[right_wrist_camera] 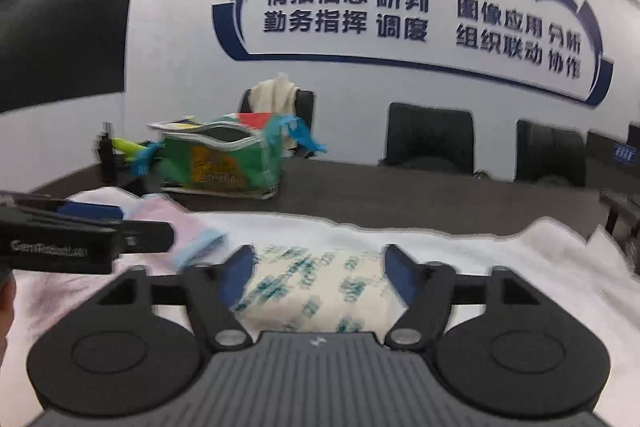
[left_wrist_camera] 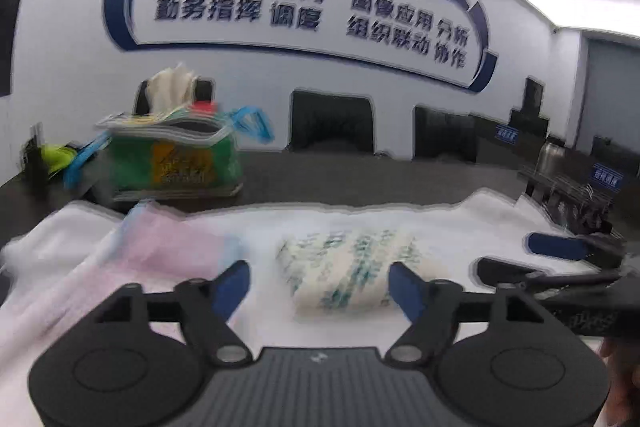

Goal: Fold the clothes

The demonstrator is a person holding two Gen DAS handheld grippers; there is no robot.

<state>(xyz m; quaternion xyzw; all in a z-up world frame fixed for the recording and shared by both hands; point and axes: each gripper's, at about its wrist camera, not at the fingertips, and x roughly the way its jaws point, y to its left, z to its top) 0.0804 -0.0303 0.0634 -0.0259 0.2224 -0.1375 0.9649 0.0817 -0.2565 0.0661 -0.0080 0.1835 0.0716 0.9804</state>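
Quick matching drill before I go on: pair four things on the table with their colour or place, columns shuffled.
1. folded cloth
2. pink garment
3. bag
4. left gripper

A. green, on the dark tabletop behind the clothes
B. open, holding nothing
C. cream with teal print
D. left of the folded cloth

Pairs: 1-C, 2-D, 3-A, 4-B

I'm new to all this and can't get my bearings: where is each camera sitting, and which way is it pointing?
Left wrist: rides the left gripper, looking forward over the folded printed cloth; the right gripper shows at right.
Right wrist: rides the right gripper, same direction; the left gripper shows at left.
Shared: cloth, green bag, wall lettering.
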